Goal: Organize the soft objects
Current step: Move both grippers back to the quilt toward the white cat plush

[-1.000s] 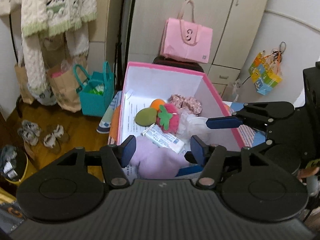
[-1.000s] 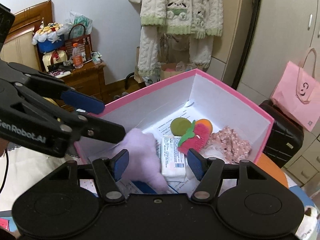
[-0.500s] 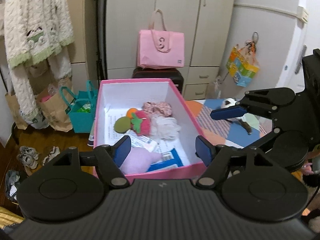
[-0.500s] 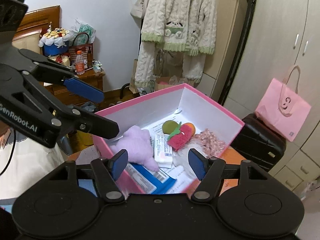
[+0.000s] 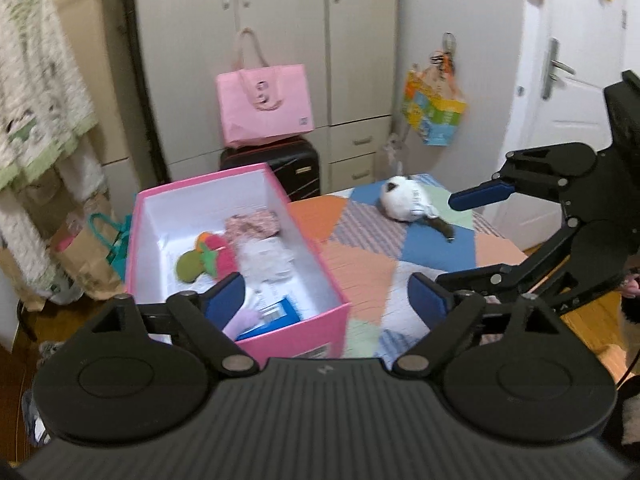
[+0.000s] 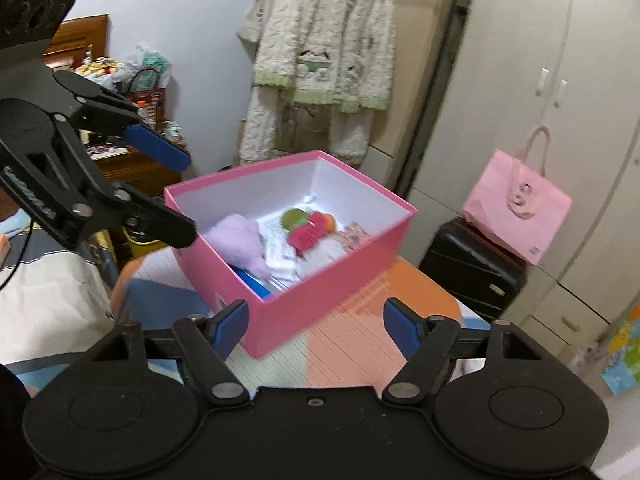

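The left gripper (image 5: 326, 300) is empty, its jaws opening over the near end of the pink box (image 5: 304, 326) that holds a lavender plush (image 6: 240, 240) and strawberry toy (image 6: 310, 230). A white plush (image 5: 402, 200) lies on the patchwork bench (image 5: 360, 268). The right gripper (image 6: 316, 326), also opening, holds nothing.

Tall beige wardrobe (image 5: 280, 40) fills the upper centre, black hard-shell suitcase (image 5: 280, 164) at its foot, white door (image 5: 576, 80) upper right; wooden dresser (image 6: 132, 164) sits at middle left against the pale wall (image 6: 180, 20).
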`<move>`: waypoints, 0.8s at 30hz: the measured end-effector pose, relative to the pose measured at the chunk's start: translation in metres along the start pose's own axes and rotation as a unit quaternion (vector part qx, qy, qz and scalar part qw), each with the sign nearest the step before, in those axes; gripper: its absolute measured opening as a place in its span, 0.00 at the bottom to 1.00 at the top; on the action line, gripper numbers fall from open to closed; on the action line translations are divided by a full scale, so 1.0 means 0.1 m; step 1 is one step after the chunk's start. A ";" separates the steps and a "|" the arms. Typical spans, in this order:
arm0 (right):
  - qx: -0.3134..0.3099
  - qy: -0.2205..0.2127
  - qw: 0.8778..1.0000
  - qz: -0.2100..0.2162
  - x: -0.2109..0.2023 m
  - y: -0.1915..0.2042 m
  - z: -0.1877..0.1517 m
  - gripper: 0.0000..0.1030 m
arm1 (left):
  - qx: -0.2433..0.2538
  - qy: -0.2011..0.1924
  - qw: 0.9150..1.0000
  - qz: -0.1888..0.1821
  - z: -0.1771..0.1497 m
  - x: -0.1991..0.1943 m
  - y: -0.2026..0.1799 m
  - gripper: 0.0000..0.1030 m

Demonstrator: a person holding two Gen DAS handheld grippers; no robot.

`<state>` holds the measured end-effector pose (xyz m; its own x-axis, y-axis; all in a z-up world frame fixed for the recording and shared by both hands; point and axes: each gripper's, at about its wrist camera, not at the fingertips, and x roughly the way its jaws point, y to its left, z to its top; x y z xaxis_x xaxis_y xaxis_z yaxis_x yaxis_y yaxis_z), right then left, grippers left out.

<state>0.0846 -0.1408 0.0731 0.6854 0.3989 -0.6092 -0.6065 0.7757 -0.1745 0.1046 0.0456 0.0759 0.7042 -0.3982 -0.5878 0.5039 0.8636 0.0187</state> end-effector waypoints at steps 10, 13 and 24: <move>0.069 -0.007 0.997 -0.039 -0.16 -0.48 -0.58 0.81 | 0.035 -0.004 0.999 -0.031 0.27 0.40 -0.55 0.97; 0.082 -0.011 0.995 -0.055 -0.14 -0.65 -0.72 0.81 | 0.026 -0.010 0.999 -0.042 0.35 0.55 -0.65 0.97; 0.059 -0.065 0.991 -0.099 0.23 -1.03 -1.08 0.81 | 0.025 -0.036 0.998 -0.045 0.47 1.21 -0.96 0.97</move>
<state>0.1194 -0.2640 -0.0067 0.8370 0.2866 -0.4661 -0.4086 0.8940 -0.1840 0.1651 -0.1005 0.0406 0.6878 -0.4967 -0.5295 0.5905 0.8070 0.0100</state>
